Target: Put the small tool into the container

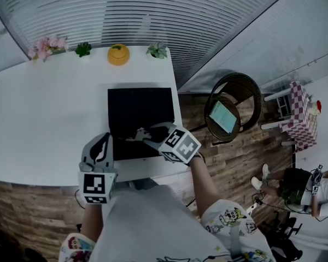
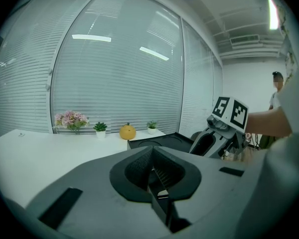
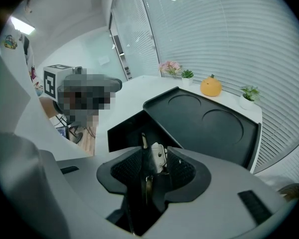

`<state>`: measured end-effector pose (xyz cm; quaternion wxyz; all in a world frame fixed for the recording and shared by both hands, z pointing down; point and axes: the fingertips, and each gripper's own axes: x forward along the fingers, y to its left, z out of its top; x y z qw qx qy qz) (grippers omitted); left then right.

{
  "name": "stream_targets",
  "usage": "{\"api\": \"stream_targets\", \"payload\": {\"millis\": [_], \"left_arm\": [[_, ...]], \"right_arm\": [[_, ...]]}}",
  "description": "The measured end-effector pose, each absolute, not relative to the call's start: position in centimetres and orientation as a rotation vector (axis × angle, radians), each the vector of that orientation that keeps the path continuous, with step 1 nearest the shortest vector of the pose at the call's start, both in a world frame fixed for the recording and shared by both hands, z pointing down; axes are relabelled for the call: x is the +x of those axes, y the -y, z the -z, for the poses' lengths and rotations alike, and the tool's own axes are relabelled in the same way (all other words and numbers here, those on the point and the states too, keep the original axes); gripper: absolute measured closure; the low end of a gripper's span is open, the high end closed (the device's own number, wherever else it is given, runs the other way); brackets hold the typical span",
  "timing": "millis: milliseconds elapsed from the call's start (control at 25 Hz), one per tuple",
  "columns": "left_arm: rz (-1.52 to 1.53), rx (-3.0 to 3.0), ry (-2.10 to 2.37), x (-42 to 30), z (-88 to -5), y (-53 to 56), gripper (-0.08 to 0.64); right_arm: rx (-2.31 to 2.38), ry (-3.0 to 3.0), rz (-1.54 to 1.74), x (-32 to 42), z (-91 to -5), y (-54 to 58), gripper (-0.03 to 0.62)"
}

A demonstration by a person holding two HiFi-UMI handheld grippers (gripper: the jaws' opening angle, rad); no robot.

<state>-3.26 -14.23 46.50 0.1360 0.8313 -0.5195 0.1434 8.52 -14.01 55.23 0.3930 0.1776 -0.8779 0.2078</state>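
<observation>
A black container (image 1: 139, 109) lies flat on the white table (image 1: 44, 124), with two round recesses in its far part (image 3: 204, 118) and a deeper black compartment (image 3: 127, 131) nearer me. My right gripper (image 1: 144, 134) points down over that near compartment. A small white tool (image 3: 158, 156) sits between its fingers, which stand slightly apart around it; the gripper (image 3: 154, 166) is open. My left gripper (image 1: 106, 140) rests at the container's left front corner with its jaws together and nothing in them (image 2: 152, 172). The left gripper view also catches the right gripper (image 2: 209, 144).
Along the far table edge stand pink flowers (image 1: 48, 45), two small potted plants (image 1: 83, 49) (image 1: 157, 50) and an orange pumpkin ornament (image 1: 118, 54). On the wooden floor to the right are a round wicker chair (image 1: 235, 107) and a checkered stool (image 1: 299, 116). A person (image 1: 317, 187) sits lower right.
</observation>
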Motion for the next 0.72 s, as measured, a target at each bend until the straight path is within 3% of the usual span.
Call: {"api": "stream_targets", "payload": {"millis": [720], "left_arm": [[-0.343, 2.496, 1.535, -2.8, -42.9, 14.9, 0.555]], "right_arm": [[0.715, 2.425, -0.396, 9.9, -48.5, 14.6, 0.476]]}}
